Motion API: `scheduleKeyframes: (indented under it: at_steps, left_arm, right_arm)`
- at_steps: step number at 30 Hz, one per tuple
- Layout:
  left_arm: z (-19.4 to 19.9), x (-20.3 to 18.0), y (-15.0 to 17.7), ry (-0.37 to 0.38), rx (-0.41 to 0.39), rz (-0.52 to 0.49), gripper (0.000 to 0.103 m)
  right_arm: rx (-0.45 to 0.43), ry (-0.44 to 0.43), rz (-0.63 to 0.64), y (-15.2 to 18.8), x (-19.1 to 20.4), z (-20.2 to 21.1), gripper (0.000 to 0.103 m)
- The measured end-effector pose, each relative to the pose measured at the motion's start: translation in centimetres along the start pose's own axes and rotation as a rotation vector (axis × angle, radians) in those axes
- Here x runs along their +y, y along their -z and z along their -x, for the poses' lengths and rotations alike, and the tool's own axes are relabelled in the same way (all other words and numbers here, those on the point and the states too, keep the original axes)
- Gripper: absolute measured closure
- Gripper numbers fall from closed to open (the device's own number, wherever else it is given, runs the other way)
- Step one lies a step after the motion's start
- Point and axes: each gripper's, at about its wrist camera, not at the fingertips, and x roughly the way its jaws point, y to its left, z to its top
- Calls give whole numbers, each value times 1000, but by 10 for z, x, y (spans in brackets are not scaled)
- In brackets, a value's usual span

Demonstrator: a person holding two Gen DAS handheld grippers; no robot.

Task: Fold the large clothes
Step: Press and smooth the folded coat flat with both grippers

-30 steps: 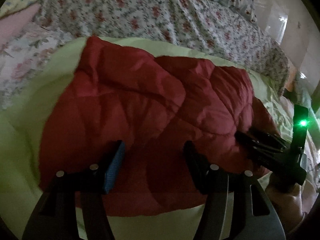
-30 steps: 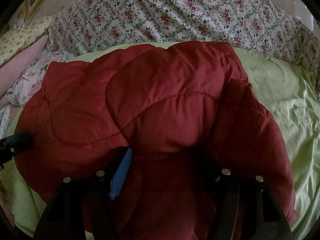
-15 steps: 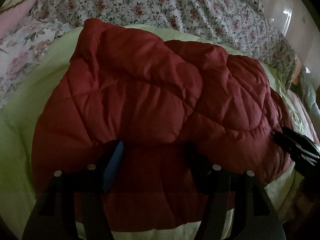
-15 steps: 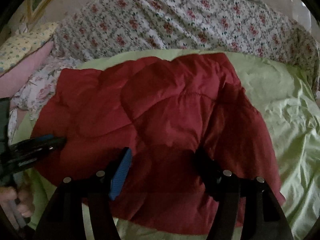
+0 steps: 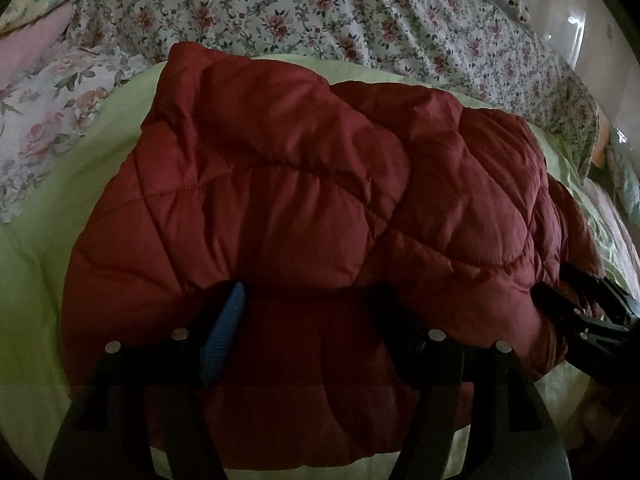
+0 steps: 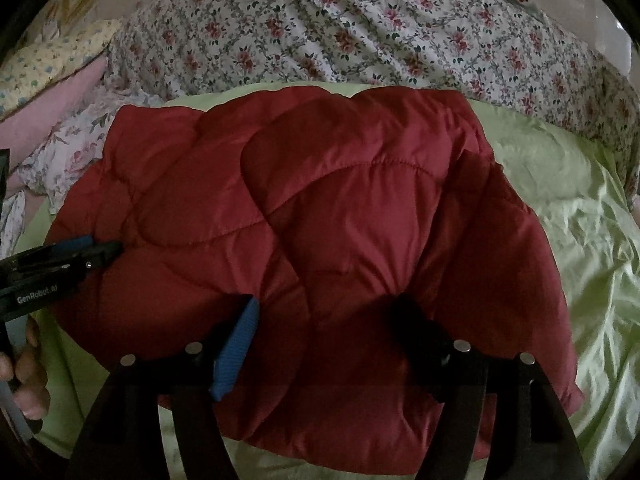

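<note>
Left wrist view: left tool [image 5: 308,300] spreading wide, fingers pressing against the folded red quilted jacket [image 5: 304,208] lying on the green sheet [image 5: 44,264]; right tool [image 5: 560,296] touching the jacket's right edge, its spread unclear here

Right wrist view: right tool [image 6: 328,316] gaping wide against jacket [image 6: 340,220]; left tool [image 6: 104,248] touching its left edge; floral bedspread [image 6: 360,40] lying behind

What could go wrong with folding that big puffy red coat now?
The red coat is thick and puffy, so its fold might spring back open. Both the left gripper and the right gripper look open, so nothing holds it down. It could slide on the smooth green sheet.
</note>
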Motion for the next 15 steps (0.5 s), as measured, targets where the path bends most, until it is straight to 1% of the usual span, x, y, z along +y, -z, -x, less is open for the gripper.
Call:
scheduleKeyframes:
  at_steps: [15]
  left_arm:
    - [4, -4, 3, -41, -8, -5, 36]
  right_arm:
    - [-62, -11, 13, 8, -3, 2, 31]
